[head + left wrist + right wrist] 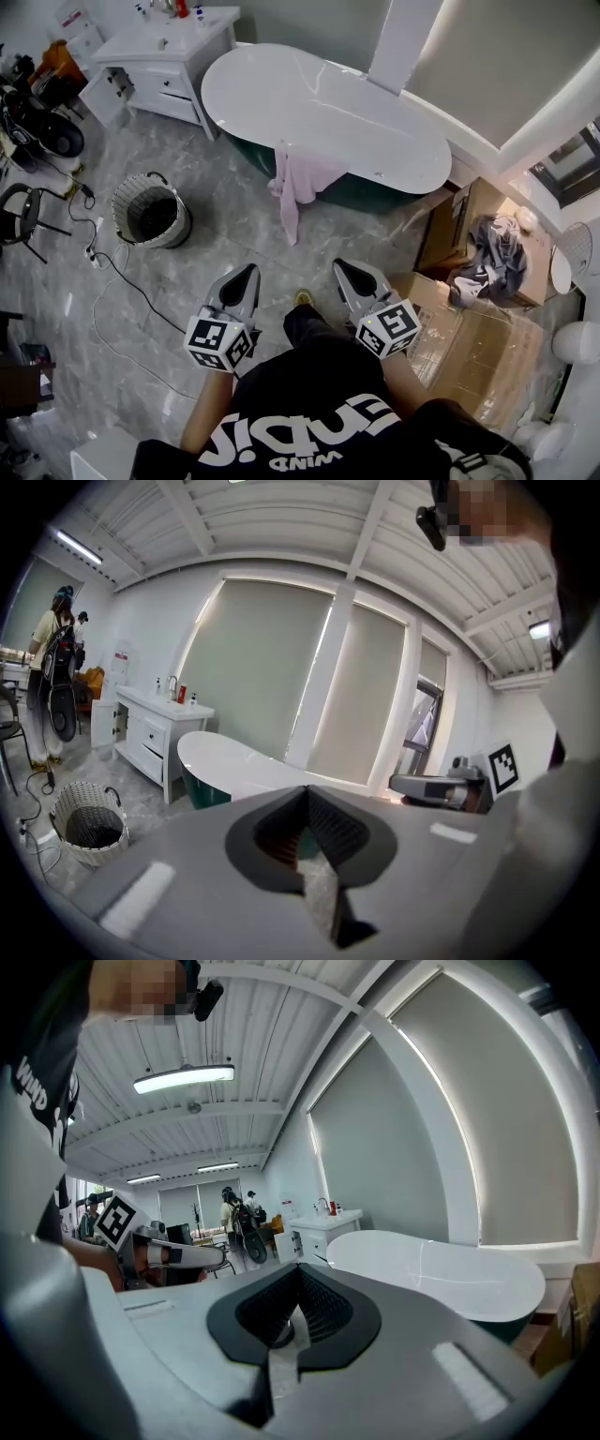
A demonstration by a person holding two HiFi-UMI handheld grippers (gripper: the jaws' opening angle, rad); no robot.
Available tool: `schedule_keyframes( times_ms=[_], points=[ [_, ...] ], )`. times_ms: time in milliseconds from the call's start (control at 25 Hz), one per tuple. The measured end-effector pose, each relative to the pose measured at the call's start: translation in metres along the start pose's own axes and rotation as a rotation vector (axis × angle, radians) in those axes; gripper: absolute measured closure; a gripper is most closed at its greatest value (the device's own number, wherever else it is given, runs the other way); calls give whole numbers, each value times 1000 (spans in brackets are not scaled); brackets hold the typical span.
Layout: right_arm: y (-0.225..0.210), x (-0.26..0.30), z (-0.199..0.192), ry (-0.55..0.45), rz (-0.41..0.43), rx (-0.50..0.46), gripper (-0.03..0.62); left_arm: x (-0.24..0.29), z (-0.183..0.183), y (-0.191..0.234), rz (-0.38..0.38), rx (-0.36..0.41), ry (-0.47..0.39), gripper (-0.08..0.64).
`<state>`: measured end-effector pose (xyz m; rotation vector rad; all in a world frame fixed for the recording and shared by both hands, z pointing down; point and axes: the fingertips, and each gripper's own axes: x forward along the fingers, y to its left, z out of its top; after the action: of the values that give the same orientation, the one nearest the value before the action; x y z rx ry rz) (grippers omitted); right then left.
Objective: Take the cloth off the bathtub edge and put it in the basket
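Left gripper (249, 272): lower centre-left of the head view, marker cube (219, 343) at its near end. Jaws pressed together, tips meeting, nothing between them. Points up-frame toward the bathtub.

Right gripper (342, 267): lower centre-right of the head view, beside the left one and apart from it. Jaws likewise pressed together and empty, as its own view shows.

Pink cloth (298, 187): centre of the head view. Hangs over the near edge of the bathtub and drapes down the tub's dark green side, with its lower end close to the floor. Well apart from both grippers.

Bathtub (281, 84): upper centre, running diagonally from upper left toward the right. White inside, dark green outside.

Basket (125, 220): left of centre, standing on the grey marbled floor (234, 244). Round, pale wall, looped handles, dark interior. Sits to the left of the cloth and apart from the tub.

White vanity cabinet (159, 66): upper left, just beside the tub's left end, small bottles on top.

Cardboard boxes (478, 328): right side, with a grey garment (492, 255) heaped on the upper one.

White cable (117, 309): trails over the floor below the basket.

Black T-shirt (309, 394): bottom centre, white lettering, on the person.
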<state>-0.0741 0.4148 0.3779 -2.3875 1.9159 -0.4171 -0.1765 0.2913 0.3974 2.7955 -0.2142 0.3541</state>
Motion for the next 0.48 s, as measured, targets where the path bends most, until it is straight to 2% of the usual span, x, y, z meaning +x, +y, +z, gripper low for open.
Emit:
schedule_keyframes(
  times_ms=[480],
  points=[
    [-83, 60, 32, 7, 77, 5, 588, 93, 54, 19, 59, 11, -46, 563]
  ],
)
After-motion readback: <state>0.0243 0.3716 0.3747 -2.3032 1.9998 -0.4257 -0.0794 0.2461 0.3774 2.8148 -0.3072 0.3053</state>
